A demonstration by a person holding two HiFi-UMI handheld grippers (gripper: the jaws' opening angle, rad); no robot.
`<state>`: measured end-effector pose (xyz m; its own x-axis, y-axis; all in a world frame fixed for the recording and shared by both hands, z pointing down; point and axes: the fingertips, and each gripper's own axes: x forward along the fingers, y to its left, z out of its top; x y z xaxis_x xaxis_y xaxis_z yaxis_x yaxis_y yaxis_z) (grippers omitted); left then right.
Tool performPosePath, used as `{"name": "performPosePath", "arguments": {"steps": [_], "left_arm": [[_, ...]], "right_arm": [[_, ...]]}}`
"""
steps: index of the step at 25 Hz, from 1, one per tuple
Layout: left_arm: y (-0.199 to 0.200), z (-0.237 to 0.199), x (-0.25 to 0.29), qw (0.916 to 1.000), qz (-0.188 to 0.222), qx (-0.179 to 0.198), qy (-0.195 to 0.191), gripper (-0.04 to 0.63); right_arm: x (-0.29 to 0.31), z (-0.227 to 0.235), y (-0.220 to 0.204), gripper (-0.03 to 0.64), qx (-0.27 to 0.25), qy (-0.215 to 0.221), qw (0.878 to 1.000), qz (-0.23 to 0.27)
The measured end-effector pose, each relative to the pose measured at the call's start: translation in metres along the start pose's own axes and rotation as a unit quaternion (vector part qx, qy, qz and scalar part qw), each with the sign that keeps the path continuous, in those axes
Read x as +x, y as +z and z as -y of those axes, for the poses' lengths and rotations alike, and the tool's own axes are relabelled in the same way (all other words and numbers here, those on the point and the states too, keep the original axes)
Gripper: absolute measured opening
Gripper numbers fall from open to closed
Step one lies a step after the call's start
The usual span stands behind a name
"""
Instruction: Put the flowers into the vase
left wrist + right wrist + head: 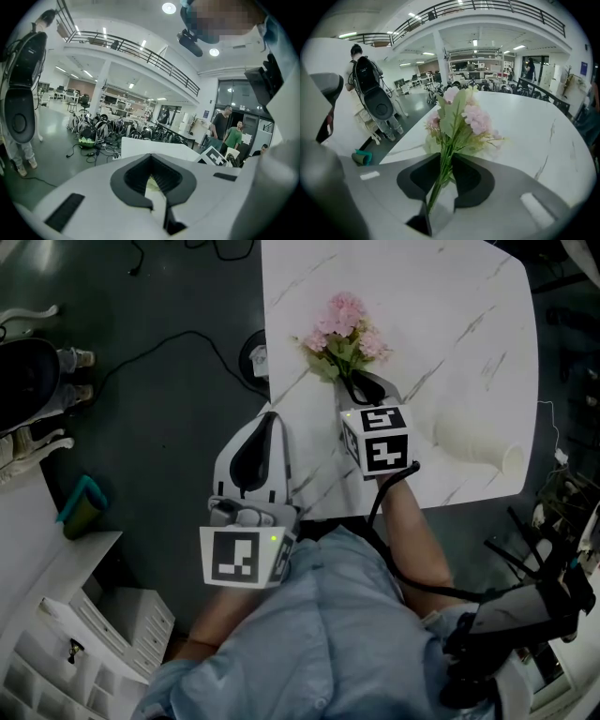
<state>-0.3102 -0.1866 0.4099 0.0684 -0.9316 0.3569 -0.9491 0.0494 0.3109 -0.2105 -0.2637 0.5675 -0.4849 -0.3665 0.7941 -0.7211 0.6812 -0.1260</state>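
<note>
Pinching pink flowers [461, 117] by green stems, apparently, in narrowed right tongs [445, 164]; left tongs [151, 164] shut, empty; white vase [473, 442] lying at four o'clock.

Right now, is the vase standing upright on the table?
No, the vase lies on its side near the right edge of the table.
</note>
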Motion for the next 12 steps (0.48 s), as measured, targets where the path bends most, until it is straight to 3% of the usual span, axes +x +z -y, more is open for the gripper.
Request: {"name": "performPosePath", "arguments": {"steps": [4,7,12], "left_arm": [[-0.0010,0.0022,0.0011,1.0000,0.000,-0.003,-0.002,0.004],[0.0005,-0.0004,-0.0009,1.0000,0.005,-0.003,0.002,0.003],[0.0022,0.0011,-0.0068,0.9999,0.011,-0.003,0.005,0.003]], "right_arm": [[0.0051,0.0015,-0.0018,0.095,-0.012,0.000,1.000,-0.009],[0.0055,0.0009,-0.0001,0.049,-0.005,0.014,1.000,-0.005],[-0.0034,0.0030,0.0071,0.032,0.019,0.024,0.998,0.048]]}}
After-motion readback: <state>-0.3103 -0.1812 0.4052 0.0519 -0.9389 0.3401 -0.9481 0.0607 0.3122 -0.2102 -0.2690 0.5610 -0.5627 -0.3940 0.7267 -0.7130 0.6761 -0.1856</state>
